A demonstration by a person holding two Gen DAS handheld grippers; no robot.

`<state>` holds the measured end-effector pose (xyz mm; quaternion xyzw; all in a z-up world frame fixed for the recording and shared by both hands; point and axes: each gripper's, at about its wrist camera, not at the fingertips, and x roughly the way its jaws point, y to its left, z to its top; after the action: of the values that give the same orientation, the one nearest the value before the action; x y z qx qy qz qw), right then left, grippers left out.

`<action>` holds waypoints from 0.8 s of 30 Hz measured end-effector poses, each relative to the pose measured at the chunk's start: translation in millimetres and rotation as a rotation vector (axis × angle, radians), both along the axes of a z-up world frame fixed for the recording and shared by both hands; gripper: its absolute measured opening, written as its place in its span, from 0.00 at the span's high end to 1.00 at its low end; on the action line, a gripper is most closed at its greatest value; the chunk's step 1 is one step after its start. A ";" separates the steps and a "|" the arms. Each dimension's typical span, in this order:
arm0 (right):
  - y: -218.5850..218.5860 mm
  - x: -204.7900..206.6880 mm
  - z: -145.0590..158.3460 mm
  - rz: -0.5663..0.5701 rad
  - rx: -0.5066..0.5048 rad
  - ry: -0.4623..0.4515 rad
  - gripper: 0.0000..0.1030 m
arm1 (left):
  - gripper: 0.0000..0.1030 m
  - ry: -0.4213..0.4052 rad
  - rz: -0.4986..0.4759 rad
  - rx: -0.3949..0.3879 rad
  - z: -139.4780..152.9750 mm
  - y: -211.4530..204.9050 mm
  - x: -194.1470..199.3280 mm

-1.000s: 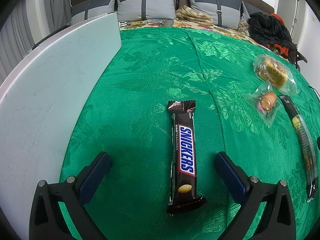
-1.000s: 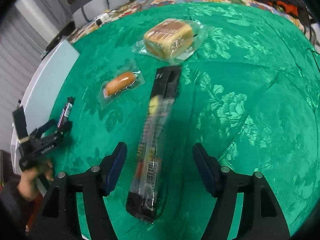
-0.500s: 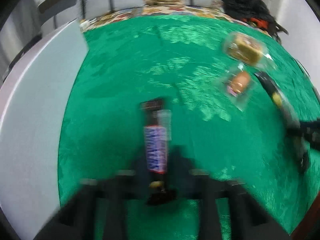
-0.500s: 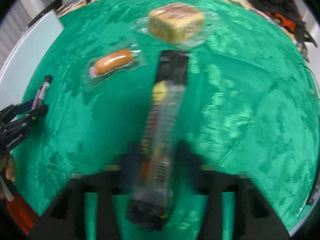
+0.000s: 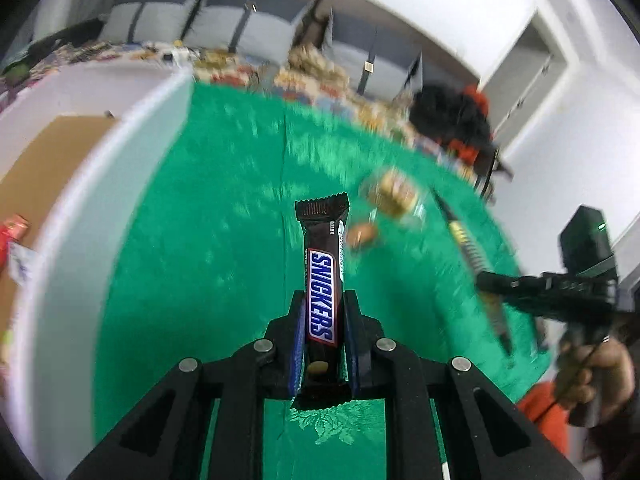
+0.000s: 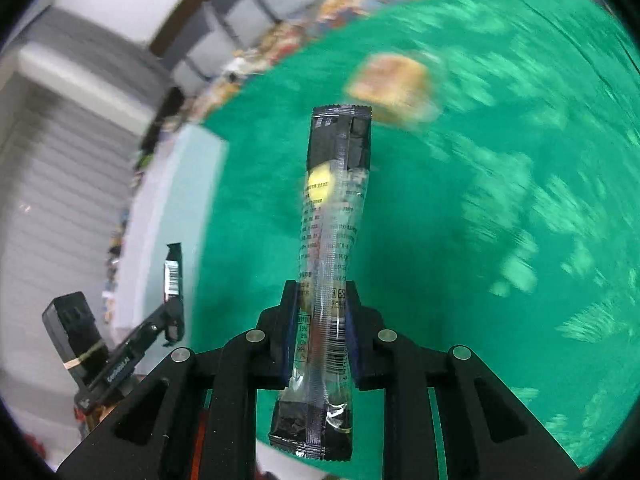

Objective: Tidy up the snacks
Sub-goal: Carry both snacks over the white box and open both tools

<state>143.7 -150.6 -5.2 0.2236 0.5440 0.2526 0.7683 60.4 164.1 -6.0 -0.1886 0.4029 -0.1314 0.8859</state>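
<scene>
Left gripper (image 5: 323, 340): fingers narrow, clamped on the Snickers bar (image 5: 322, 292) at its lower half, bar sticking up toward frame centre, clear of the green cloth (image 5: 224, 240). Right gripper (image 6: 322, 332): fingers narrow, pinching the long clear snack pack (image 6: 334, 240) near its lower third; pack stands up the middle of the frame, black top end near upper centre, off the cloth.

In the left wrist view, right of the bar: wrapped bread (image 5: 394, 196) and small wrapped bun (image 5: 362, 234), both blurred, lying on the cloth. Right gripper with its pack shows at right edge, a hand (image 5: 596, 372) on its handle at lower right. White box (image 5: 92, 200) fills left side, cardboard-brown inside, red packet (image 5: 14, 230) at far left edge. Grey pillows (image 5: 256, 32) along the top, dark bundle of clothes (image 5: 452, 116) upper right.

In the right wrist view, left gripper with the bar sits lower left; blurred bread just above the pack's top end.
</scene>
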 end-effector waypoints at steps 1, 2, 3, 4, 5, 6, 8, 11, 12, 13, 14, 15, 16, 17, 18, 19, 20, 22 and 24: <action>9.0 0.7 9.5 0.016 0.013 -0.018 0.79 | 0.84 -0.021 0.019 -0.010 11.8 12.2 -4.6; 25.3 1.8 25.4 0.042 0.035 -0.046 0.79 | 0.84 -0.045 0.045 -0.015 24.8 28.1 -9.8; 42.0 2.6 40.5 0.066 0.057 -0.073 0.79 | 0.84 -0.067 0.075 -0.013 37.7 47.2 -14.9; 59.0 6.7 51.3 0.083 0.073 -0.090 0.79 | 0.84 -0.082 0.109 -0.004 48.3 67.1 -19.3; 77.7 7.5 64.2 0.107 0.097 -0.111 0.79 | 0.84 -0.092 0.140 0.011 54.6 83.7 -22.6; 100.5 9.1 79.5 0.141 0.124 -0.135 0.79 | 0.84 -0.104 0.180 0.040 60.7 103.3 -25.6; 137.7 8.6 99.2 0.202 0.160 -0.165 0.79 | 0.84 -0.105 0.263 0.118 65.9 142.2 -31.3; 213.6 8.5 117.3 0.309 0.202 -0.184 0.79 | 0.84 -0.070 0.368 0.196 58.4 194.4 -37.6; 228.9 6.6 119.4 0.329 0.206 -0.187 0.79 | 0.84 -0.050 0.397 0.223 52.7 209.0 -37.9; 257.2 4.7 120.7 0.361 0.210 -0.190 0.79 | 0.84 -0.028 0.419 0.245 45.8 222.3 -38.6; 276.4 3.9 119.4 0.377 0.211 -0.191 0.79 | 0.84 -0.010 0.437 0.259 38.9 233.2 -39.3; 294.9 4.4 116.1 0.389 0.209 -0.190 0.78 | 0.81 0.007 0.457 0.277 31.9 241.3 -40.0; 319.2 4.8 110.6 0.402 0.208 -0.196 0.72 | 0.76 0.022 0.480 0.298 26.3 249.4 -39.6; 333.7 6.1 105.5 0.409 0.215 -0.203 0.66 | 0.57 0.039 0.496 0.314 19.6 254.9 -40.2; 345.4 6.9 99.3 0.410 0.212 -0.207 0.49 | 0.34 0.055 0.512 0.325 13.2 256.9 -41.9; 353.8 4.6 93.6 0.404 0.184 -0.219 0.40 | 0.28 0.064 0.535 0.340 9.5 259.6 -45.2; 356.3 4.6 89.5 0.389 0.149 -0.238 0.40 | 0.25 0.055 0.561 0.356 8.7 259.1 -52.4; 347.6 6.8 80.5 0.362 0.089 -0.289 0.40 | 0.22 0.037 0.575 0.365 9.9 256.6 -68.4; 328.5 3.1 71.8 0.353 0.037 -0.331 0.36 | 0.18 0.027 0.569 0.378 11.7 246.0 -74.9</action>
<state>146.8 177.9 66.6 0.0946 0.4365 0.4259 0.7868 -14.5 410.2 5.7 -0.1277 0.3630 0.2006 0.9009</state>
